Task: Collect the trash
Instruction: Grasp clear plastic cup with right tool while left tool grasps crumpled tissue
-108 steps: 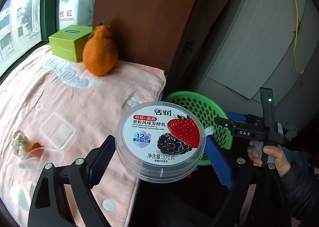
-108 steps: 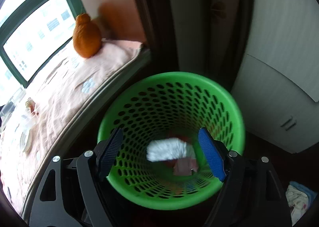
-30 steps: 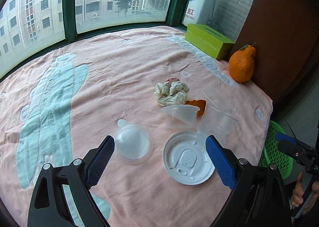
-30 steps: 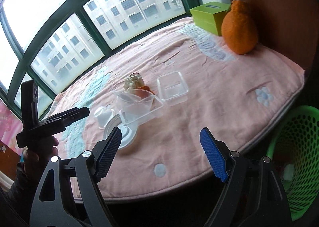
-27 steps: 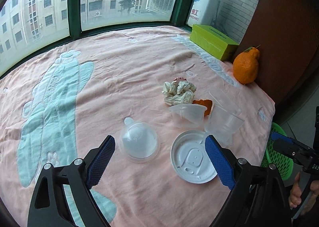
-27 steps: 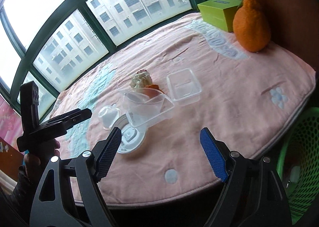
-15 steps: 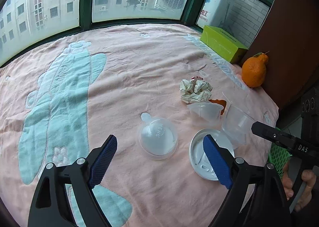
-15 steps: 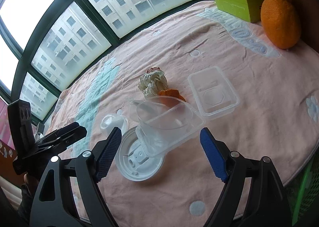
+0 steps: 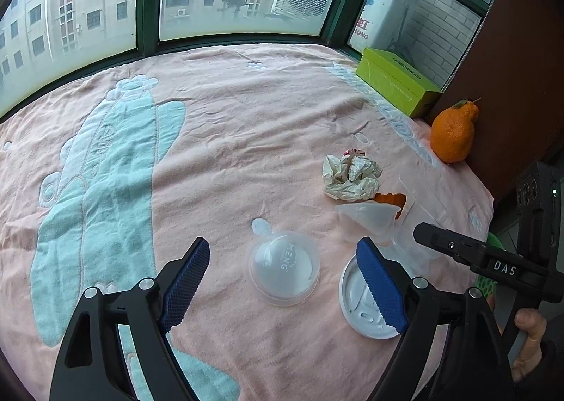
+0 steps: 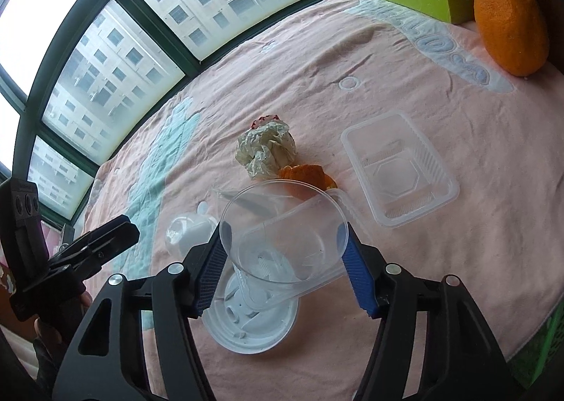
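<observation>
Right gripper (image 10: 283,269), jaws closing around the clear plastic cup (image 10: 282,235) at lower centre — thin walls may buckle and slip. Left gripper (image 9: 282,283) is held wide above the dome lid (image 9: 282,267) (nothing gripped).

The right gripper (image 10: 283,261), which 1 second ago hung back past the table edge with its jaws wide and nothing between them, has come in over the pink cloth (image 10: 440,112); its jaws are now closing around the clear cup (image 10: 282,235). The left gripper (image 9: 287,290) has shifted slightly, framing the dome lid (image 9: 282,267).
</observation>
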### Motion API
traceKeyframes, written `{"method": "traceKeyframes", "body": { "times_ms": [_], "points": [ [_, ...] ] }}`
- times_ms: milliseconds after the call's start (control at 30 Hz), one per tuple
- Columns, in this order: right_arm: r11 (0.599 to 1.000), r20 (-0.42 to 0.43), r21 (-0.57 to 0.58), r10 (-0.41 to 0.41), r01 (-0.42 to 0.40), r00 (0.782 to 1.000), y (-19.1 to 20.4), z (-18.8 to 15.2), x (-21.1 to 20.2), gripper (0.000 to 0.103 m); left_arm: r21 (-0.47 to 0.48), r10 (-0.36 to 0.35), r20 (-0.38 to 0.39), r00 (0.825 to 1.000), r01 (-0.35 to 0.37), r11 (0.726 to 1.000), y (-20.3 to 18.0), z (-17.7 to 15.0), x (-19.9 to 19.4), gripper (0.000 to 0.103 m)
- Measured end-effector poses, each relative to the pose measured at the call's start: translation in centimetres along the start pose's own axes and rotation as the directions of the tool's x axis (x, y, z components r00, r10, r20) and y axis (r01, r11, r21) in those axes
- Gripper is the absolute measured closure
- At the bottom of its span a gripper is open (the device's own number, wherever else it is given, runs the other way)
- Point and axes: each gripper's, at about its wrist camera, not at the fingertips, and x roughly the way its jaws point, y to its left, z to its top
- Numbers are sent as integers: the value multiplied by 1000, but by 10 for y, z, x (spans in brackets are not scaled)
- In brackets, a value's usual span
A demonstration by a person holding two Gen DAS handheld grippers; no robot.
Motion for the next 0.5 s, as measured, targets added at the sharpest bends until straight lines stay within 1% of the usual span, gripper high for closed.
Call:
{"method": "traceKeyframes", "body": {
  "times_ms": [167, 300, 500],
  "points": [
    [1000, 6, 20, 5, -5, 1000, -3, -2, -4, 41, -2, -17, -1, 1000, 17, 1000, -6, 16, 8, 21],
    [1000, 30, 21, 6, -7, 1000, -5, -3, -16, 41, 0, -36, -17, 999, 36, 999, -11, 29, 18, 21],
    [1000, 79, 20, 5, -7, 997, -13, -5, -46, 41, -18, -101, -64, 993, 100, 995, -26, 51, 45, 21]
  ]
}}
